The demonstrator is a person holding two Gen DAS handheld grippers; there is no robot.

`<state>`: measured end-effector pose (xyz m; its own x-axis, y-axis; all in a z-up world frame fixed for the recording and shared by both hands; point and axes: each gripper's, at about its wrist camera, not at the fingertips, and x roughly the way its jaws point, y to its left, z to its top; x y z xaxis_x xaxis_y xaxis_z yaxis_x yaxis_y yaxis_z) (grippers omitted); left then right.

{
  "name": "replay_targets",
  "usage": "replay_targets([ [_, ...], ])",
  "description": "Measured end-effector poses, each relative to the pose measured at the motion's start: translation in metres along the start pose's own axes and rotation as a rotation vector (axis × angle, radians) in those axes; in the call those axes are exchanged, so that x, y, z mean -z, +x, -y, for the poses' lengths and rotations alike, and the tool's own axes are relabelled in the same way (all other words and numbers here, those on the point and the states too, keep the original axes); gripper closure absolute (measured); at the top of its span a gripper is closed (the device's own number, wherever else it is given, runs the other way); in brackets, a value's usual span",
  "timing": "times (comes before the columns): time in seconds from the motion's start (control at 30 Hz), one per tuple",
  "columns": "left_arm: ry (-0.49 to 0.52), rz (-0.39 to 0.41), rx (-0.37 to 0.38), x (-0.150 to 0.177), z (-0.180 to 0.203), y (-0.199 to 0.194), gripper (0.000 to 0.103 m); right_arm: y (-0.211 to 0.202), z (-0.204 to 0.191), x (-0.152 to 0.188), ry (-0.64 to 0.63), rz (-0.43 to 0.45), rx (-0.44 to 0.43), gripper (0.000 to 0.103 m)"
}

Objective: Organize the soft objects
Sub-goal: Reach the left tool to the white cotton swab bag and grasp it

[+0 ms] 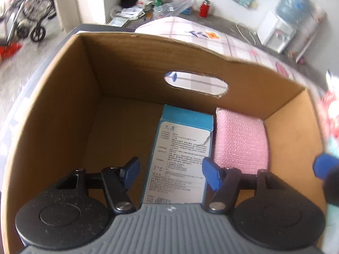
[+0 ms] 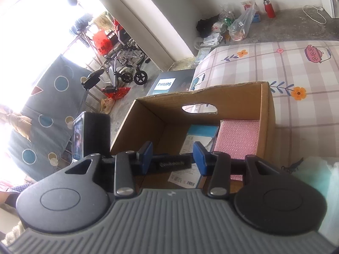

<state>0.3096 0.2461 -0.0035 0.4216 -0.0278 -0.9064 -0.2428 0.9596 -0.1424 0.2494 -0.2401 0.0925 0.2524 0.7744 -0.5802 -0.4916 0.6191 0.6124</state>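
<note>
An open cardboard box (image 1: 118, 63) stands on a plaid bed sheet (image 2: 296, 67). On its floor lie a blue and white printed carton (image 1: 182, 148) and, to its right, a pink bubble-wrap pad (image 1: 241, 139). My left gripper (image 1: 171, 171) hangs inside the box above the near end of the carton. Its blue pads stand apart on either side of the carton, with a gap at the left pad. My right gripper (image 2: 173, 156) hovers over the box's near edge, open, with nothing between its pads. One of its blue tips (image 1: 326, 166) shows at the box's right wall.
A pale green soft thing (image 2: 320, 182) lies on the sheet near the box's right corner. A dark Philips box (image 2: 167, 84) sits beyond the cardboard box. A wheelchair (image 2: 125, 63), bags and a red flask (image 2: 269, 8) stand on the grey floor.
</note>
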Motion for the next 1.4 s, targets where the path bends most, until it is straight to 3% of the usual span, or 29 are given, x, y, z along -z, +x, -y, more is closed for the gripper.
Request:
replay_targets([
  [0.17,0.015,0.067,0.009,0.014,0.001,-0.040,0.036,-0.029,-0.002,0.015,-0.019,0.038,-0.007,0.061],
  [0.27,0.039,0.116,0.051,0.030,0.013,-0.068,0.033,-0.049,0.002,0.029,-0.013,0.061,-0.006,0.061],
  [0.63,0.238,0.230,0.210,0.100,0.116,-0.136,0.028,-0.152,0.053,0.082,0.061,0.172,0.049,0.061],
  [0.77,0.290,0.231,0.278,0.122,0.157,-0.141,0.028,-0.199,0.083,0.099,0.072,0.215,0.125,0.060],
  [1.03,0.400,0.233,0.340,0.150,0.236,-0.133,0.028,-0.277,0.166,0.137,0.158,0.273,0.296,0.060],
  [1.23,0.413,0.215,0.351,0.135,0.279,-0.114,0.028,-0.311,0.221,0.146,0.225,0.292,0.354,0.060],
  [1.4,0.297,0.128,0.371,0.097,0.307,-0.082,0.029,-0.312,0.253,0.109,0.247,0.283,0.345,0.059],
])
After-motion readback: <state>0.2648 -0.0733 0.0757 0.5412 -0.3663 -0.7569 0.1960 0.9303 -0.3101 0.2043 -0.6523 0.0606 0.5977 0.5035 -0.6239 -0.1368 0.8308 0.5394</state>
